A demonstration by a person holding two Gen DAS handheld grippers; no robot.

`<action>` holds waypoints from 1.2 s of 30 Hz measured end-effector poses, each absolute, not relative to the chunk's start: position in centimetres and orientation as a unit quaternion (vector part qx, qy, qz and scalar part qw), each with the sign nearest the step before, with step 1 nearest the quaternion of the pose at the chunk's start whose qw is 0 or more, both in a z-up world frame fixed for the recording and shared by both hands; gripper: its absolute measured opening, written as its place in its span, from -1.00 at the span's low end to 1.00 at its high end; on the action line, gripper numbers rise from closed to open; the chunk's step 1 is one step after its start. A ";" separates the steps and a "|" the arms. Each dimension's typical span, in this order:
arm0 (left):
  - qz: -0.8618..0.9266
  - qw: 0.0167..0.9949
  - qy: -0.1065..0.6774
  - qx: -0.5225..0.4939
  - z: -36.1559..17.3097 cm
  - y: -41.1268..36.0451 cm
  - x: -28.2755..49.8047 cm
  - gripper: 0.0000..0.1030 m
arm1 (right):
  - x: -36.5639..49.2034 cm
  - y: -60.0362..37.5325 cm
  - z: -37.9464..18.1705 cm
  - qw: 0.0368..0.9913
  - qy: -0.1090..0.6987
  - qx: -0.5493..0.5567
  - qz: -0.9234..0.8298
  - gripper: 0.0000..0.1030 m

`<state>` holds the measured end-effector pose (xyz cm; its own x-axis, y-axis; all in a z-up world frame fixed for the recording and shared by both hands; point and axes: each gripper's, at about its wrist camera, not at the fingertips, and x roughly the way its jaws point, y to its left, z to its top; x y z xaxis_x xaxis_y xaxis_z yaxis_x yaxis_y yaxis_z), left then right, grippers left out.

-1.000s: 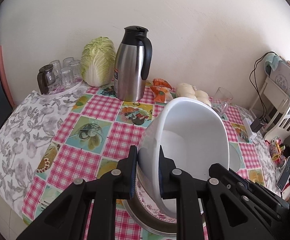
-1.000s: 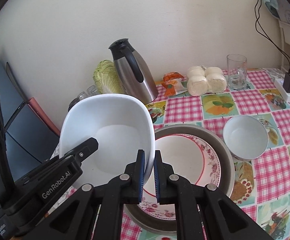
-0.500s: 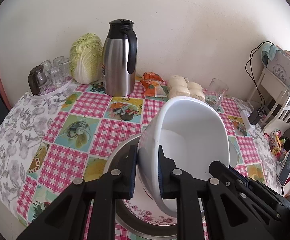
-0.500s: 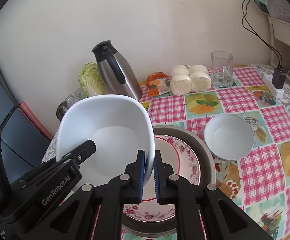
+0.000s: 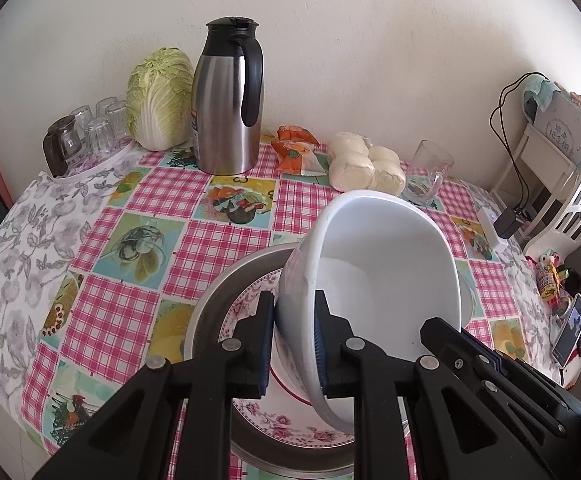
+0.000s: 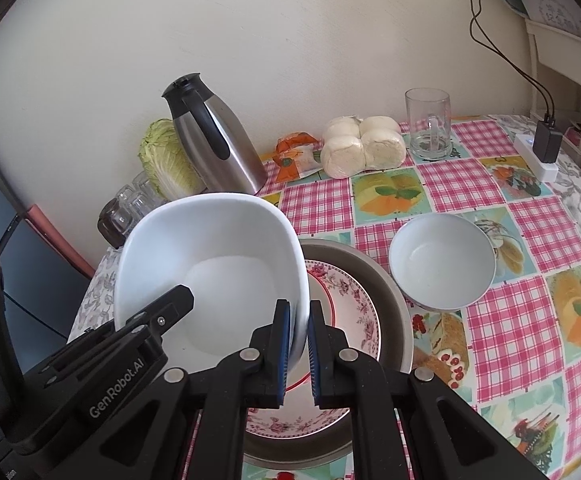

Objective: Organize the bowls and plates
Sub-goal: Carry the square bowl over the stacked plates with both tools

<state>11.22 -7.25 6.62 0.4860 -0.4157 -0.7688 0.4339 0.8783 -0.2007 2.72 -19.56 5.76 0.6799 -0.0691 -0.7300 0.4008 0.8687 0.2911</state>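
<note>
**Big white bowl held over the stacked plates**

The worktop (image 5: 138, 216) carries a metal plate (image 6: 386, 280) with a floral plate (image 6: 350, 300) nested in it. Above them tilts the large white bowl (image 5: 378, 272), its rim pinched on opposite sides by the left gripper (image 5: 292, 344) and right gripper (image 6: 298, 354). A small white bowl (image 6: 442, 264) sits just beside the metal plate.

Both wrist views are bright with soft, even daylight and sharp, with no motion blur. The fisheye lens bends the wall (image 5: 370, 40) and table edges and leaves dark rounded corners. Shadows are faint and diffuse. The steel carafe (image 5: 226, 104) shows mild reflections, and the white bowl (image 6: 218, 264) is nearly overexposed inside. The black gripper bodies in the foreground look dark, with little detail.
</note>
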 end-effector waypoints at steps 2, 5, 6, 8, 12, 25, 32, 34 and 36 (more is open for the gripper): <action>-0.246 0.861 0.445 0.009 6.5 -7.3 11.2 -0.64 | 2.8 -19.6 5.7 0.889 0.380 0.220 -0.133 -0.81; -0.247 0.858 0.450 0.008 6.2 -7.4 11.4 -0.64 | 2.9 -19.7 5.5 0.887 0.383 0.222 -0.134 -0.81; -0.247 0.857 0.452 0.008 6.2 -7.4 11.4 -0.64 | 2.9 -19.7 5.5 0.886 0.384 0.223 -0.134 -0.81; -0.246 0.856 0.455 0.008 6.0 -7.5 11.4 -0.64 | 2.9 -19.8 5.4 0.885 0.385 0.223 -0.135 -0.81; -0.246 0.851 0.463 0.010 5.6 -7.8 11.5 -0.64 | 2.9 -19.9 5.4 0.884 0.388 0.224 -0.136 -0.81; -0.245 0.841 0.482 0.015 4.7 -8.4 11.8 -0.64 | 3.1 -20.3 4.6 0.875 0.400 0.233 -0.139 -0.79; -0.240 0.836 0.493 0.020 4.3 -8.5 12.0 -0.64 | 3.3 -20.4 4.0 0.870 0.409 0.238 -0.138 -0.77; -0.239 0.834 0.496 0.022 4.0 -8.6 12.0 -0.64 | 3.4 -20.3 3.9 0.869 0.411 0.239 -0.138 -0.76; -0.238 0.834 0.498 0.023 3.9 -8.6 12.0 -0.64 | 3.5 -20.3 3.8 0.868 0.413 0.241 -0.138 -0.75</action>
<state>12.05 -8.64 3.88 0.3911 -0.3745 -0.8407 0.4202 0.8854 -0.1990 3.46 -20.32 3.78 0.6215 -0.0400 -0.7824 0.4376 0.8461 0.3043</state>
